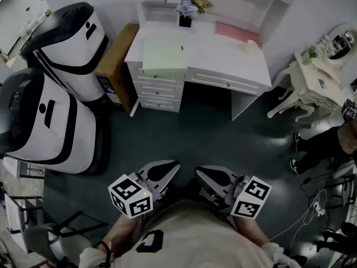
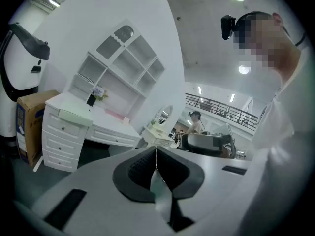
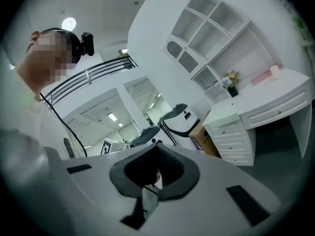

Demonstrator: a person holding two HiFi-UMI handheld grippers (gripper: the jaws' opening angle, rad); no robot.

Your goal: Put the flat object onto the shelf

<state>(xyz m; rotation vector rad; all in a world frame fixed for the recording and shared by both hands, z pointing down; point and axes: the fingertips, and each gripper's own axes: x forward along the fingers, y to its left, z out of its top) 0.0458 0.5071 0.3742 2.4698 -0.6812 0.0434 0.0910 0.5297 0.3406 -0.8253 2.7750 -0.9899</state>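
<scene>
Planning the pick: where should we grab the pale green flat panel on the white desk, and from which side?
Its front edge, from the desk's front. The pale green flat panel lies flat on the white desk and appears to jut past the front edge above the drawers, so level jaws could probably pinch it there, one above, one below.

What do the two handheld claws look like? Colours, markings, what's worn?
The left claw and right claw are light grey shells with black ribbed pads tapering to a point. Each carries a cube with black-and-white square markers. The person wears a pale shirt with a dark print.
</scene>
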